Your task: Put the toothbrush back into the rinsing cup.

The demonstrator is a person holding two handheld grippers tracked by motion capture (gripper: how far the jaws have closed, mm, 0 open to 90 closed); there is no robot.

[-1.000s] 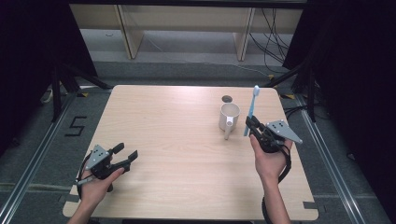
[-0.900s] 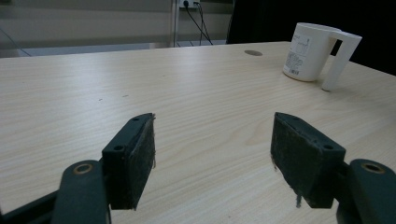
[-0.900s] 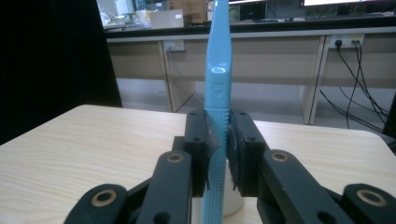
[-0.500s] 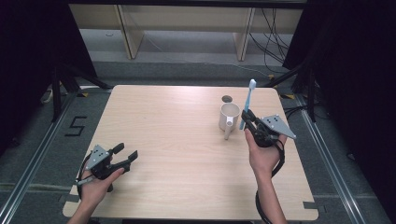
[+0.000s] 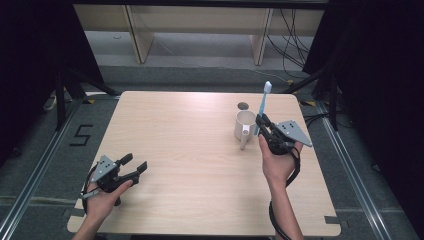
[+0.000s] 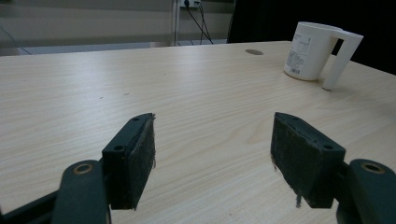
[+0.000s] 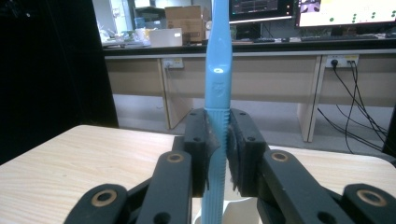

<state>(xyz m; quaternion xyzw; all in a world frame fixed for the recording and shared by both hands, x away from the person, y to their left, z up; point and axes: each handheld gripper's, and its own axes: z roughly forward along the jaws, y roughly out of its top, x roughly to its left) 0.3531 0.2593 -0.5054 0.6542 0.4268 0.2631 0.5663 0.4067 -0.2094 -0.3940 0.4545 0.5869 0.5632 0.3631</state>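
A blue toothbrush (image 5: pixel 263 106) stands nearly upright, brush head up, with my right gripper (image 5: pixel 262 124) shut on its handle just right of the white mug (image 5: pixel 244 126). In the right gripper view the toothbrush (image 7: pixel 218 88) rises between the pads, its lower end over the mug rim (image 7: pixel 233 206). My left gripper (image 5: pixel 135 163) rests low at the table's front left, held by a hand, open and holding nothing. In the left gripper view its own gripper (image 6: pixel 212 154) frames bare wood, and the mug (image 6: pixel 314 51) stands far off to the right, handle toward the camera.
The light wooden table (image 5: pixel 190 150) has a small round hole (image 5: pixel 243 105) behind the mug. Metal frame legs, cables and a shelf lie beyond the far edge; the floor at left bears a "5" mark (image 5: pixel 81 135).
My right gripper has carried the toothbrush left and forward, closer to the mug. The left gripper has stayed put.
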